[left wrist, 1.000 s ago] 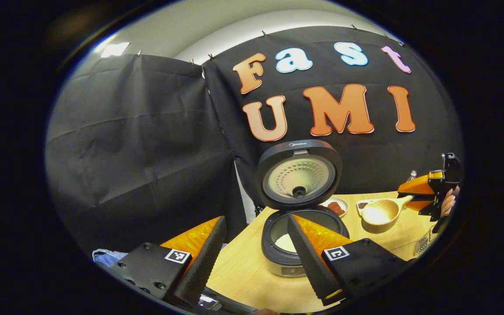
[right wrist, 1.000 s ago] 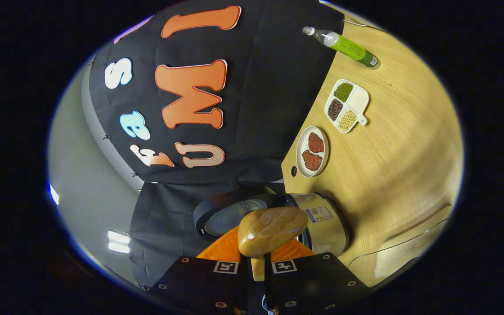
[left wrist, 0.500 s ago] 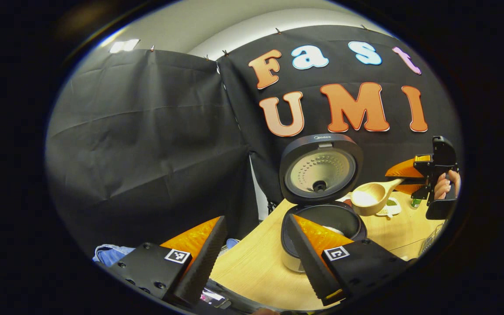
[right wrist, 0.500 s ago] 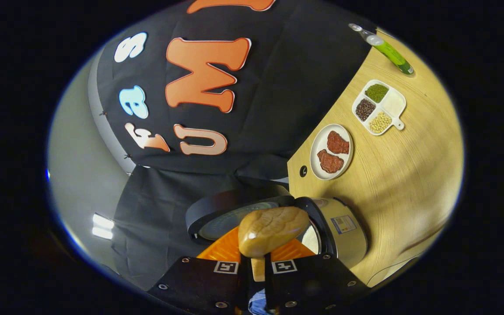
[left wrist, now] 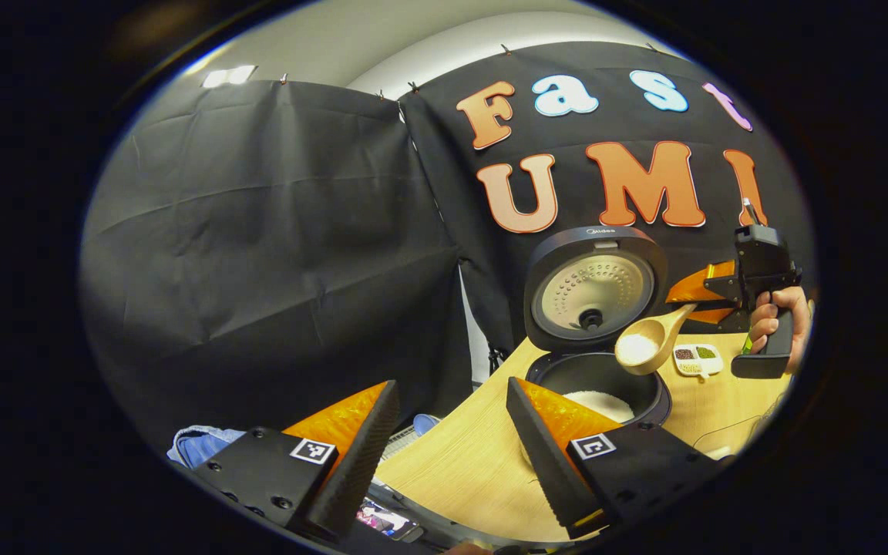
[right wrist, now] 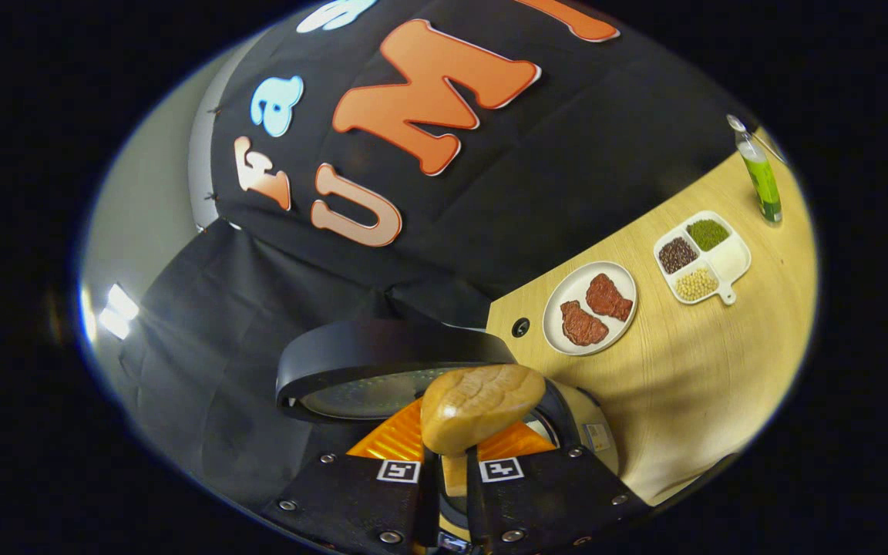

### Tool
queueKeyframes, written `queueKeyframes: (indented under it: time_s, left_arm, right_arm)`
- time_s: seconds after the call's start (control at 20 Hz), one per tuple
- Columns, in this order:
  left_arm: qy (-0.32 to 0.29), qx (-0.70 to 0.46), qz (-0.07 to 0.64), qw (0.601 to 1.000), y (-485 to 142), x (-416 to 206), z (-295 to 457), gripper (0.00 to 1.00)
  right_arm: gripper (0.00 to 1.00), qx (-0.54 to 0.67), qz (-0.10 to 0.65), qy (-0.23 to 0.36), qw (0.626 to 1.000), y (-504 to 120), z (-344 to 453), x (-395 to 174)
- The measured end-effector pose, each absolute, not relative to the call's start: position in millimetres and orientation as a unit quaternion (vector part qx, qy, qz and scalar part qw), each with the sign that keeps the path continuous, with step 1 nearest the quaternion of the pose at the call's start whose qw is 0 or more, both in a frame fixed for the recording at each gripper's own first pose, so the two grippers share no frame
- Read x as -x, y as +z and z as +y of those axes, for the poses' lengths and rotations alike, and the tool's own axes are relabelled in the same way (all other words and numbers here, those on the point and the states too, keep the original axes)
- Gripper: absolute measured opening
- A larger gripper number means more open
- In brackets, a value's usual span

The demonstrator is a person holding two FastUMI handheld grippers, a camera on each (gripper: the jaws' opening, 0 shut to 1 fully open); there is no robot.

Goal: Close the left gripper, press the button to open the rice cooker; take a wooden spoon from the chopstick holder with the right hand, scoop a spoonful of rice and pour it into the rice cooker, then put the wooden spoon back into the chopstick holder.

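In the left gripper view, your left gripper [left wrist: 444,447] sits at six o'clock with its jaws spread wide on nothing. At three o'clock the rice cooker [left wrist: 597,378] stands open on the table [left wrist: 459,470]; small writing on the lid's rim is too small to read, and white rice lies in the pot. Your right gripper [left wrist: 702,297] holds the wooden spoon [left wrist: 644,343], rice in its bowl, just over the pot's rim.

In the right gripper view, its jaws pinch the spoon's handle at six o'clock. At three o'clock a plate [right wrist: 590,307] carries two reddish pieces, a divided dish [right wrist: 702,257] holds three kinds of dry grains or beans, and a green bottle [right wrist: 760,181] stands beyond.
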State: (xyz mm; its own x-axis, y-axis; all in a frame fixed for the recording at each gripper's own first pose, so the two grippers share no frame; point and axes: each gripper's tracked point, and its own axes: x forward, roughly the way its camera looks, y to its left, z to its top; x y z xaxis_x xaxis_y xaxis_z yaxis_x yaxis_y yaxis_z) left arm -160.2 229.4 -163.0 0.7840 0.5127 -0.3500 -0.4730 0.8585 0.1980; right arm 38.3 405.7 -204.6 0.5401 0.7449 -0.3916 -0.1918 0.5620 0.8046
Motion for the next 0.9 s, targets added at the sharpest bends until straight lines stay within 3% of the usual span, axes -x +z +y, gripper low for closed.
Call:
queueKeyframes:
  time_s: [0.3,0.9]
  left_arm:
    - [0.241,-0.043,0.202,0.948,-164.7,152.0,220.1,0.95]
    - [0.209,-0.032,0.199,0.957,-169.6,143.0,205.8,0.95]
  right_arm:
    - [0.13,-0.256,0.336,0.313,0.85,-200.3,419.1,-38.0]
    - [0.14,-0.146,0.291,0.333,0.885,-195.7,432.7,-34.2]
